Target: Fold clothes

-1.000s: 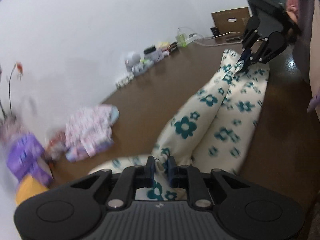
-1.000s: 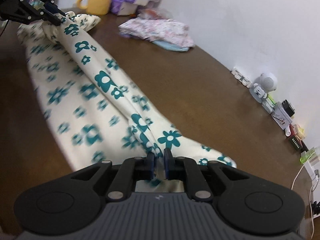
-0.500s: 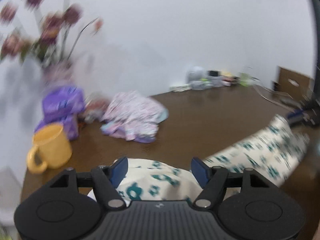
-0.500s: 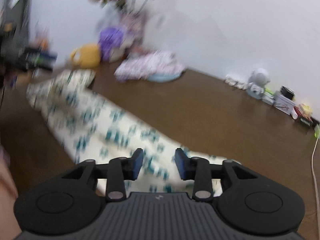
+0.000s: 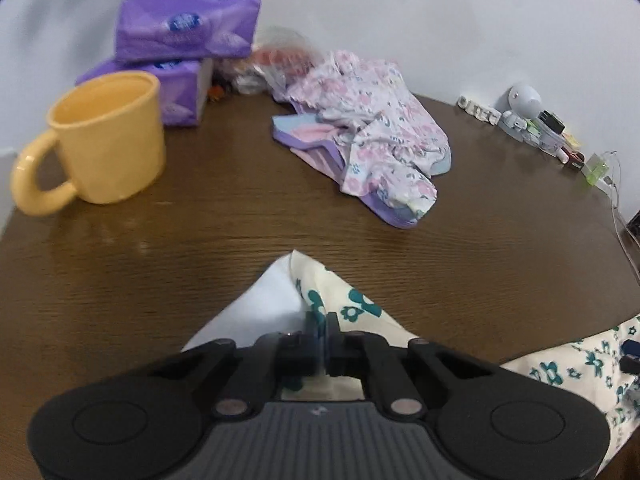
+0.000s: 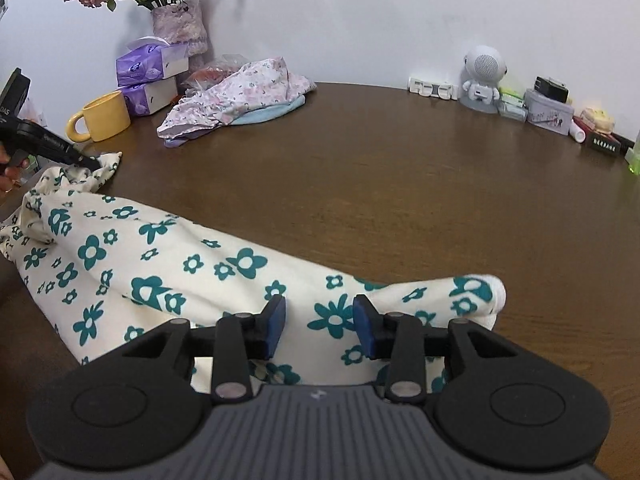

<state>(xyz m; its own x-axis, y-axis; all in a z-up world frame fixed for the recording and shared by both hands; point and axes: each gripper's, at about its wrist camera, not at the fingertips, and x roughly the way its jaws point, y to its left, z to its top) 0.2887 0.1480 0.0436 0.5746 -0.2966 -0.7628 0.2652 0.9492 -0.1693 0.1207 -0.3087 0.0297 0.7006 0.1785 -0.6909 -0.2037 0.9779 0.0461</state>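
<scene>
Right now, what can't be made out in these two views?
- Left wrist view: the left tool body hides most of the cloth; the flowers are cut off by the top edge.
- Right wrist view: the hand on the left tool is cut off at the left edge; print on the dark box is too small to read.
- Both: the near table edge is hidden.

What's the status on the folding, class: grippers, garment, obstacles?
Left gripper shut on floral garment corner. Right gripper open above it. Yellow mug and pink clothes pile nearby, apart from it.
</scene>
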